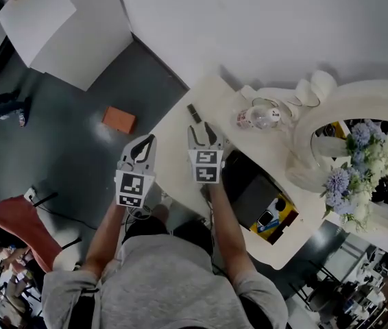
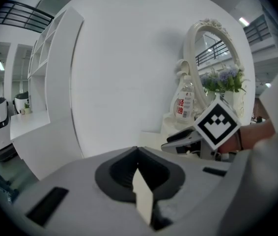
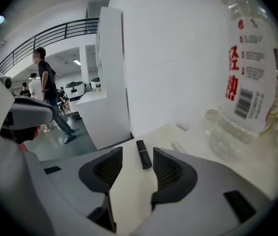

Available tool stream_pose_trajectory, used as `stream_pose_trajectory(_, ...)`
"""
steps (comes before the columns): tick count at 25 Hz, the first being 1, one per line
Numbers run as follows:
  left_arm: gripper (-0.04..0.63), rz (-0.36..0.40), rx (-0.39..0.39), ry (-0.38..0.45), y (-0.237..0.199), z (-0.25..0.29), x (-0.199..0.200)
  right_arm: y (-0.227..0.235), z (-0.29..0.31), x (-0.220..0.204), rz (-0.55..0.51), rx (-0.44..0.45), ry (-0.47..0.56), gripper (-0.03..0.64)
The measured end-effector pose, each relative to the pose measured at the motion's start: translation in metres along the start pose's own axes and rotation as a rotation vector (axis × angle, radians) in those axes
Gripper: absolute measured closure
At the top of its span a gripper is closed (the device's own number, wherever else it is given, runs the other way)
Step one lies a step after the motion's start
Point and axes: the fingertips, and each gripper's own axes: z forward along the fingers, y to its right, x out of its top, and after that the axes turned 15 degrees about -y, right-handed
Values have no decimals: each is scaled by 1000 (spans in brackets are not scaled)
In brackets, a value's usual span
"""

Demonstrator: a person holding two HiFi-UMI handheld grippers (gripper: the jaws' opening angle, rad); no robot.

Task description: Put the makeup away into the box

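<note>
A slim black makeup stick (image 1: 194, 113) lies on the cream dressing table (image 1: 177, 153) near its left end. My right gripper (image 1: 204, 134) hovers just short of it. In the right gripper view the black stick (image 3: 143, 154) lies on the tabletop between the spread tips of the right gripper (image 3: 135, 157), which is open and touches nothing. My left gripper (image 1: 147, 142) hangs off the table's left edge over the floor. Seen from its own camera, the left gripper (image 2: 138, 152) has its pads meeting and holds nothing.
A clear plastic bottle (image 1: 259, 117) with red print stands further along the table, beside an oval mirror (image 1: 358, 115) and blue flowers (image 1: 358, 163). A dark open drawer (image 1: 252, 190) holding yellow items sits right of my right arm. An orange box (image 1: 118, 120) lies on the floor.
</note>
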Motion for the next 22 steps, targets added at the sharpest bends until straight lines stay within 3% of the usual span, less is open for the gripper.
stream_pose_trajectory(4, 593, -12, -4, -12, -5, 5, -7, 2, 28, -6, 6, 5, -54, 403)
stream_pose_trajectory(15, 592, -35, 4, -43, -13, 16, -20, 9, 64, -18, 55, -8, -125, 400)
stream_pose_trajectory(17, 592, -38, 7, -47, -13, 16, -22, 10, 65, -20, 64, -7, -134, 428)
stream_pose_trajectory(19, 592, -42, 13, -49, -14, 16, -24, 12, 65, -22, 69, -14, -137, 518)
stream_pose_trajectory(22, 592, -47, 22, -47, -16, 13, -24, 12, 65, -22, 65, -15, -135, 519)
